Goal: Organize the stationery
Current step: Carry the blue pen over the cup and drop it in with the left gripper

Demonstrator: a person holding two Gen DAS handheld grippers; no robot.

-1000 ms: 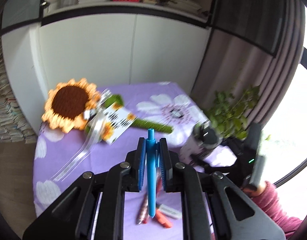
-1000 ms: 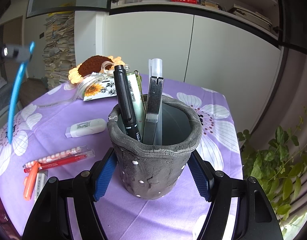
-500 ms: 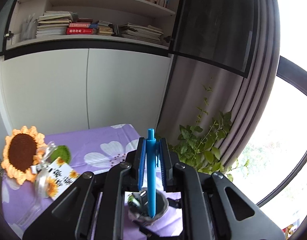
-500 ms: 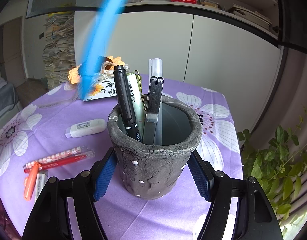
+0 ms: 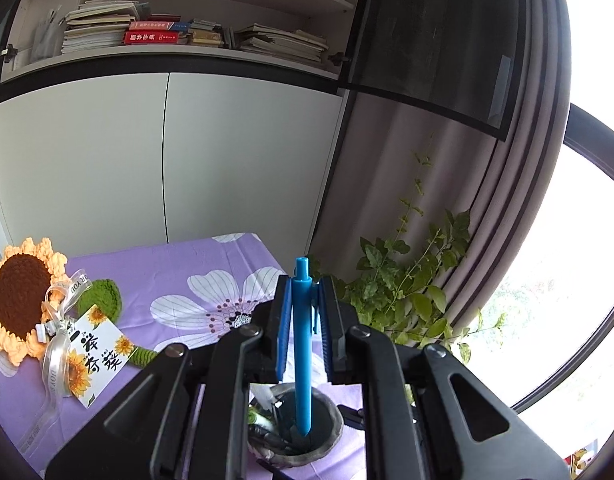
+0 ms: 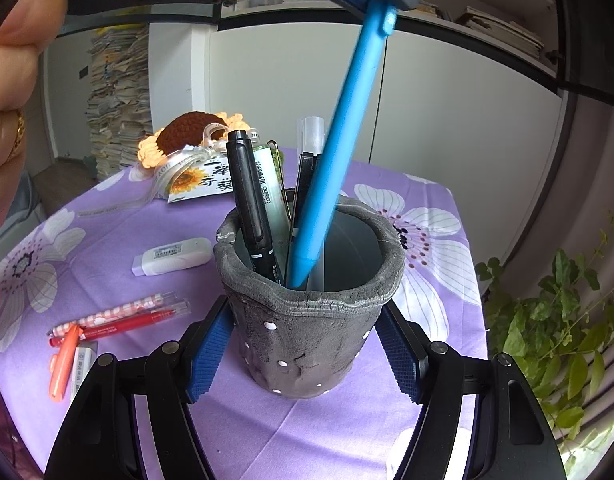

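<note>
My left gripper (image 5: 304, 292) is shut on a blue pen (image 5: 302, 344) that hangs tip down. The tip reaches into the mouth of a grey pen holder (image 5: 297, 434). In the right wrist view the same blue pen (image 6: 339, 148) slants down from the left gripper (image 6: 381, 0) at the top edge into the grey holder (image 6: 307, 332). My right gripper (image 6: 307, 356) is shut on the holder, one pad on each side. A black marker (image 6: 251, 208), a green-labelled pen (image 6: 269, 188) and a clear-capped pen (image 6: 311, 140) stand inside.
On the purple flowered tablecloth (image 6: 107, 240) lie a white eraser (image 6: 173, 256), red and patterned pens (image 6: 119, 320), an orange highlighter (image 6: 63, 364) and a crocheted sunflower with a card (image 6: 187, 148). A potted plant (image 6: 567, 320) stands right of the table. A person's hand (image 6: 7, 92) fills the left edge.
My left gripper has swung right with the blue pen, from over the loose pens to above the holder, and the pen tip now dips into its mouth. The right gripper and holder stayed still.
</note>
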